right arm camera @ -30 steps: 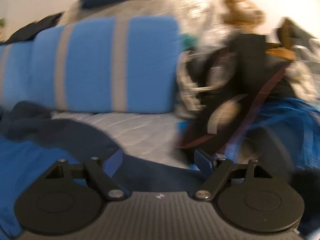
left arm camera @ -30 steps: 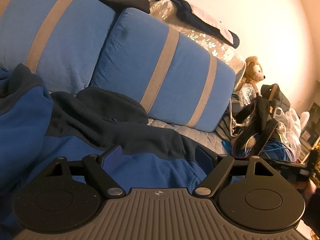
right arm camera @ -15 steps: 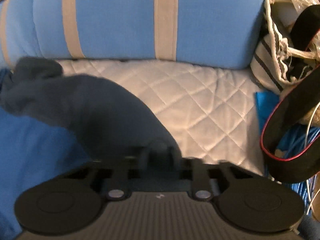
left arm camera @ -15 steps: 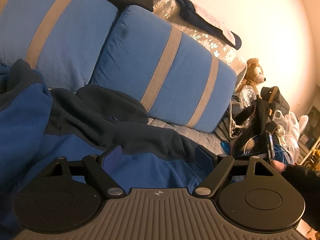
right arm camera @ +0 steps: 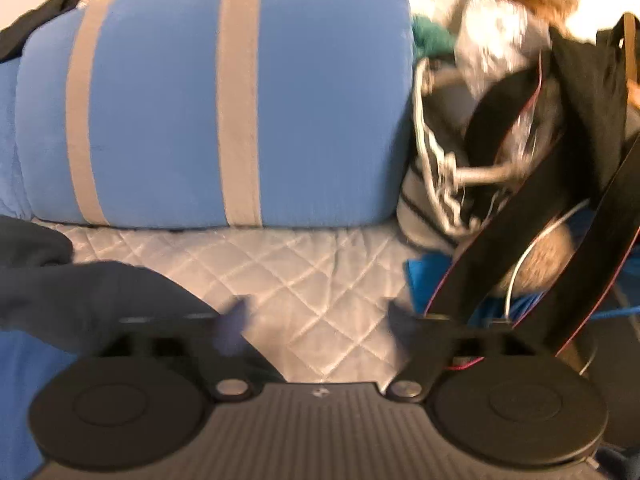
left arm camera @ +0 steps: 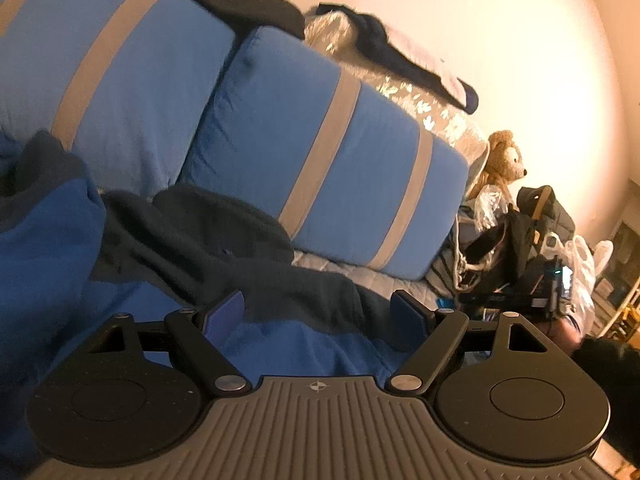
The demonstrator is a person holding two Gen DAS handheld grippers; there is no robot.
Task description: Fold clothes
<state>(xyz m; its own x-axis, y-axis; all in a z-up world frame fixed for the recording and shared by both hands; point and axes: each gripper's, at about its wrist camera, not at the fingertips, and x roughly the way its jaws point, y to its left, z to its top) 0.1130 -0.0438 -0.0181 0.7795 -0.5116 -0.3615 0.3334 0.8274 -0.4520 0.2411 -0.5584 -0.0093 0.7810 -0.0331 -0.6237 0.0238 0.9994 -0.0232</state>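
Right now you are between grips on the blue and dark grey garment, which lies spread on the quilted cover in front of the striped blue cushions. Your left gripper hovers low over the garment with its jaws standing wide; cloth shows between the blue pads, but they press on nothing. Your right gripper sits at the garment's right side, over bare quilting, and its jaws are opening with nothing between them; the dark grey sleeve lies just to its left, loose on the cover. To my eye a sleeve fold is in hand and the body fold is not yet made. Next you likely need to pick a fresh edge, close on a single layer, and carry it across flat. Keep clear of the bags and cables crowding the right.
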